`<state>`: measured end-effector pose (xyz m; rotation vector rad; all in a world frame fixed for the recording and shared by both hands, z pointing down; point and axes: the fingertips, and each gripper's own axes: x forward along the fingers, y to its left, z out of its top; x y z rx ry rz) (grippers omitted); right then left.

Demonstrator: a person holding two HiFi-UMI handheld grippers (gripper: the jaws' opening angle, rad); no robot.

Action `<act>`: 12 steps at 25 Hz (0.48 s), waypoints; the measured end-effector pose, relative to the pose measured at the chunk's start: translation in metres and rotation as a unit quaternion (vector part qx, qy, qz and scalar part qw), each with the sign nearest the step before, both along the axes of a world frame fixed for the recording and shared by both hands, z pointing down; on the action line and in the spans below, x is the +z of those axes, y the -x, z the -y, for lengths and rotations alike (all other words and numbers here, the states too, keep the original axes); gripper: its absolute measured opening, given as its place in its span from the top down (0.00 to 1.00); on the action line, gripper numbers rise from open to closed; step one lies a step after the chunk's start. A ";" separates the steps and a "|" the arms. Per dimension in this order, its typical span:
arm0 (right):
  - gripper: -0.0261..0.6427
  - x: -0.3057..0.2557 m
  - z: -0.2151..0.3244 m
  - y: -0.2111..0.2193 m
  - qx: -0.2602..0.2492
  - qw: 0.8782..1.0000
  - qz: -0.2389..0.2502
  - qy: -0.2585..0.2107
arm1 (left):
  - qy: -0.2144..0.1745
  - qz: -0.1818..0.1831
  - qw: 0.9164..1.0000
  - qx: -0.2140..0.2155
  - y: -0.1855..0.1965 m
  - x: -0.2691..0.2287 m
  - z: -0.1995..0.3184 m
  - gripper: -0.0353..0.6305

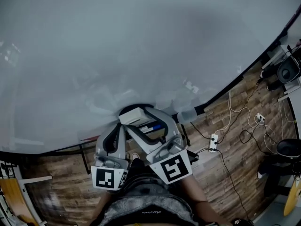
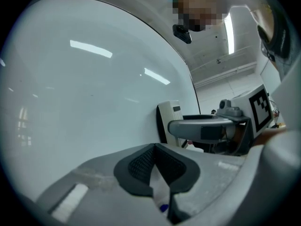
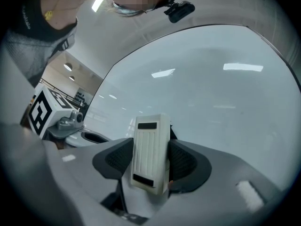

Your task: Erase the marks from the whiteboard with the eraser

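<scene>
Right hand-held gripper (image 3: 151,163) clamps the white eraser (image 3: 150,142).

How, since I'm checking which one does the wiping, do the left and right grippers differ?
The right gripper is shut on the white eraser; the left gripper holds nothing. The right gripper's jaws stand apart by the eraser's width, while the left gripper's jaws are closed together. Both are grey with black pads and face the whiteboard.

My right gripper (image 3: 150,160) covers both sides of the white ribbed plastic eraser (image 3: 149,152), the wide glossy whiteboard (image 1: 141,46) runs past the head view's top edge, and a tiny blue speck (image 2: 163,208) is too small to name.
</scene>
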<state>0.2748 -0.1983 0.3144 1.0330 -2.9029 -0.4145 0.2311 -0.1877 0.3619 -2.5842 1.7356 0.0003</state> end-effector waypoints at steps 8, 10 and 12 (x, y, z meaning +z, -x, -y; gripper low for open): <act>0.59 -0.002 0.028 -0.071 0.003 1.000 0.009 -0.002 | 0.004 -0.004 1.000 0.006 -0.072 0.000 0.032 0.94; 0.59 -0.003 0.031 -0.084 -0.002 1.000 0.011 0.000 | -0.010 -0.003 1.000 0.010 -0.086 -0.004 0.037 0.94; 0.59 -0.005 0.030 -0.093 -0.008 1.000 0.008 -0.001 | -0.018 -0.003 1.000 0.014 -0.100 -0.007 0.040 0.94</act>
